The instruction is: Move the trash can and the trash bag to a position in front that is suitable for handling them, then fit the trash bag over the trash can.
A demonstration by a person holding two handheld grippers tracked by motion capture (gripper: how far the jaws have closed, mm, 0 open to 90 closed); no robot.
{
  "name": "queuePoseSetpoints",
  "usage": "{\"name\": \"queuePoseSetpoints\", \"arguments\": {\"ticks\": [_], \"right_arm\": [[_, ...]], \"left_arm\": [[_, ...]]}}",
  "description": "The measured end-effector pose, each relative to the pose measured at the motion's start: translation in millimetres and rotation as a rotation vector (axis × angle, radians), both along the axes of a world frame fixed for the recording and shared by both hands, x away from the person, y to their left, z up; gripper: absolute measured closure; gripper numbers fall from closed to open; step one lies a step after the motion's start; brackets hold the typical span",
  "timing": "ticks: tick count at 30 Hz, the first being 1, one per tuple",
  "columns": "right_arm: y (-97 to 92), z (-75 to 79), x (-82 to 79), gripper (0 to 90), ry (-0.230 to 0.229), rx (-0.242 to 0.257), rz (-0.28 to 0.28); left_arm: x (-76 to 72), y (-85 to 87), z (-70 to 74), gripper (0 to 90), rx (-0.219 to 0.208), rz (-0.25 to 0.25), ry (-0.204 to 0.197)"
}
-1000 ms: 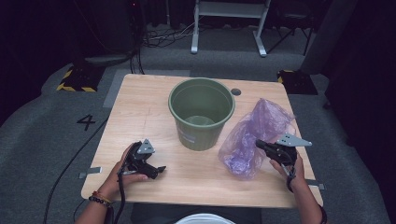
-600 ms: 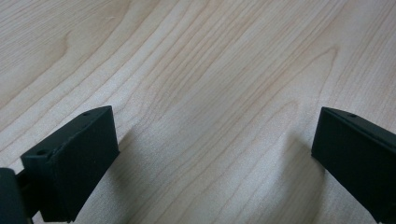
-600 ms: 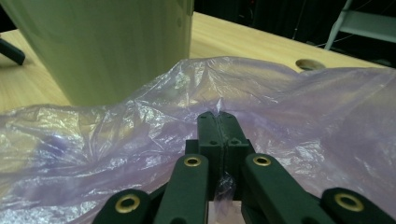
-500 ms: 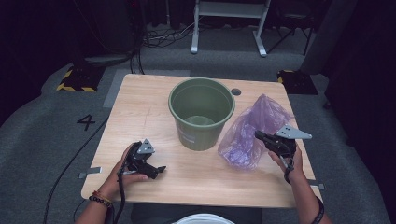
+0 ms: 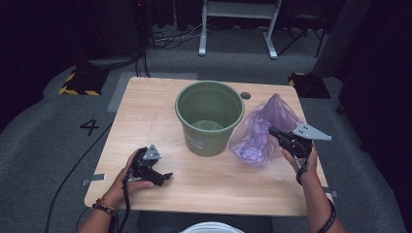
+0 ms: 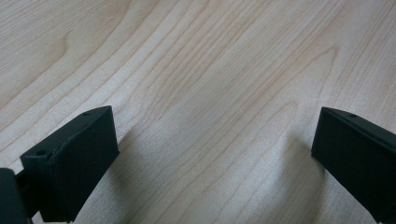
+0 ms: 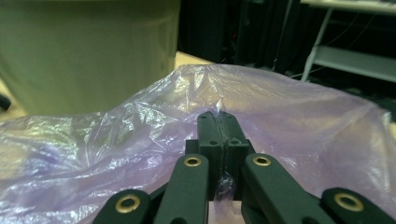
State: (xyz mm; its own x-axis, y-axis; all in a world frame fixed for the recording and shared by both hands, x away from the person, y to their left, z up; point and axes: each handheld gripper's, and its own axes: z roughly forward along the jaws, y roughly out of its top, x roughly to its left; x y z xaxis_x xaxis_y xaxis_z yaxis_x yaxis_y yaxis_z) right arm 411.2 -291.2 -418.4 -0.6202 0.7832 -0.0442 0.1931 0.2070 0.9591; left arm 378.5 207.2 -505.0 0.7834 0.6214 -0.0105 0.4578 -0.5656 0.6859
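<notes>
High view: wooden table (image 5: 160, 116) bearing a green bucket (image 5: 210, 118), upright near the middle, and a purple plastic bag (image 5: 262, 131) just to its right, touching or nearly touching the bucket wall. The right gripper (image 5: 275, 132) sits at the bag's right flank with a fold of film pinched; against the pictures of a second ago it stands a little higher and the bag has risen with it into a taller peak, which suggests the lift towards the bucket has begun. The left gripper (image 5: 165, 176) rests on the near-left part of the table, unmoved, well apart from both things. Left gripper view: jaws wide apart, nothing between them, bare table grain (image 6: 210, 93) beneath. Right gripper view: right gripper (image 7: 219, 121) jaws pressed together on a pleat of the purple plastic bag (image 7: 116, 140), film bunched around the tips and showing below them; green bucket (image 7: 88, 51) close ahead at upper left. Judgement: grip looks secure but thin; the bag's mouth is not yet opened over the bucket rim.
</notes>
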Motion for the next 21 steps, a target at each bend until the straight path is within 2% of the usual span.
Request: {"name": "queuePoseSetpoints", "arguments": {"ticks": [8, 16, 21], "right_arm": [[-4.5, 24.2, 3.5, 90.0, -0.058, 0.058, -0.019], [-6.7, 42.1, 7.0, 90.0, -0.093, 0.081, -0.029], [-10.1, 55.0, 6.7, 90.0, -0.120, 0.101, -0.043]], "left_arm": [[0.1, 0.0, 0.0, 0.2, 0.000, 0.000, 0.000], [0.5, -0.9, 0.3, 0.2, 0.003, 0.006, -0.002], [4.3, -4.1, 1.0, 0.3, 0.005, 0.031, 0.008]]}}
